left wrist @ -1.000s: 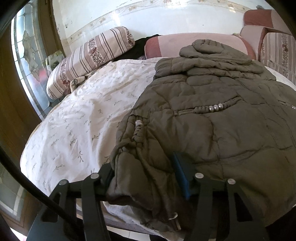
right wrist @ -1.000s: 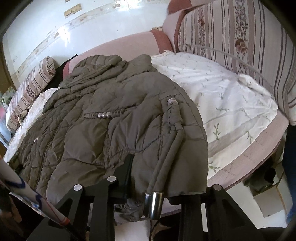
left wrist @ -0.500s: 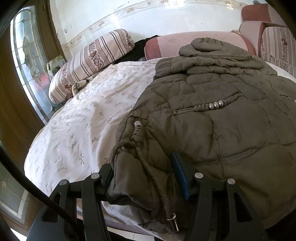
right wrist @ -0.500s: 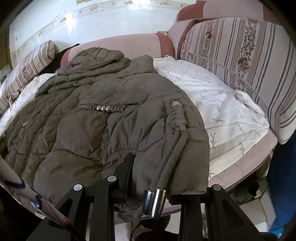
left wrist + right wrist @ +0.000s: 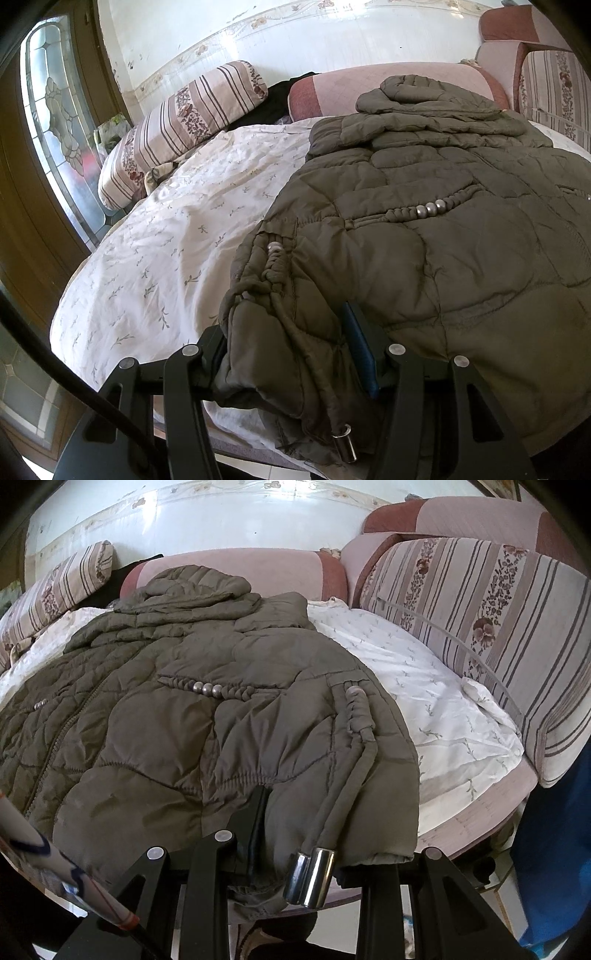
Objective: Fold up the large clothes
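Note:
An olive quilted hooded jacket (image 5: 436,229) lies spread on a bed with a white flowered sheet (image 5: 177,236), hood toward the far headboard. My left gripper (image 5: 291,354) is shut on the jacket's near left hem corner, fabric bunched between its fingers. In the right wrist view the jacket (image 5: 192,716) fills the middle, and my right gripper (image 5: 325,834) is shut on its near right hem corner. Drawstrings with metal tips (image 5: 310,875) hang over the right gripper. A beaded cord (image 5: 207,688) crosses the jacket's waist.
Striped bolster pillows (image 5: 184,122) line the bed's left side, and a pink headboard cushion (image 5: 391,85) lies behind the hood. A large striped cushion (image 5: 480,627) stands along the right. A stained-glass door (image 5: 55,122) is at far left. The bed's near edge drops to tiled floor.
Both grippers keep their hold on the hem corners. The views have shifted slightly, with the right wrist view turned a little right and the bed seen from a bit higher.

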